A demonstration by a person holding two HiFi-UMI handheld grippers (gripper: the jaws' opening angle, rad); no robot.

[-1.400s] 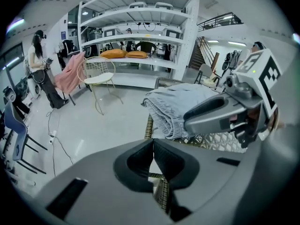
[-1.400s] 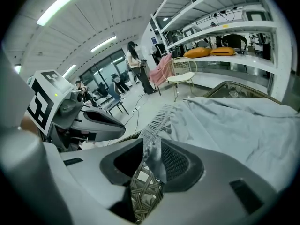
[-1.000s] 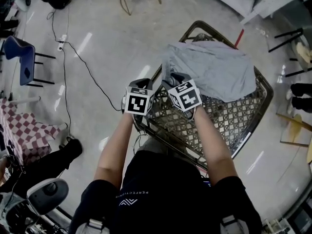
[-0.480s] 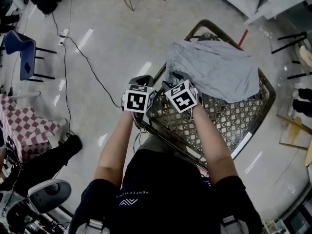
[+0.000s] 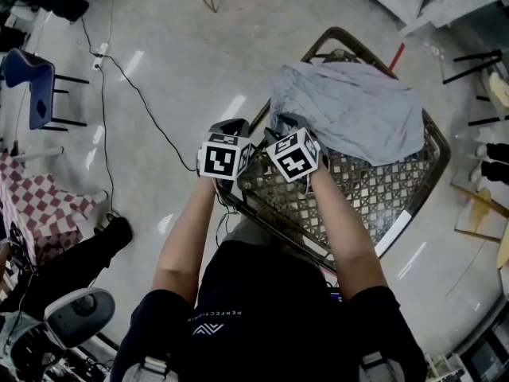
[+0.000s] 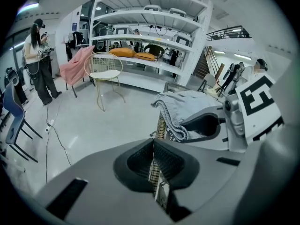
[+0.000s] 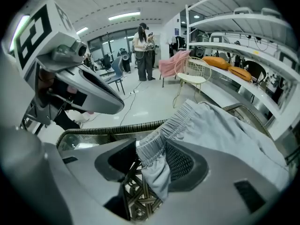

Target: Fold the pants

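Grey pants (image 5: 350, 110) lie spread on a woven wicker basket (image 5: 440, 156). Their elastic waistband (image 7: 159, 139) hangs over the near left corner of the rim. My right gripper (image 5: 278, 131) is there, open wide, with the waistband (image 7: 152, 161) loose between its jaws. My left gripper (image 5: 231, 126) sits just to its left on the basket's rim. In the left gripper view its jaws (image 6: 153, 158) are shut, and the woven rim (image 6: 161, 125) shows right at their closed line. I cannot tell whether the rim is pinched.
A black cable (image 5: 135, 102) trails across the shiny floor left of the basket. A blue chair (image 5: 32, 94) and a checkered cloth (image 5: 40, 213) stand further left. A gold wire chair (image 6: 105, 71), white shelves (image 6: 154, 13) and a standing person (image 6: 40, 62) are beyond.
The right gripper has rolled a little and dipped toward the waistband at the rim's corner. The left gripper has stayed at the rim.
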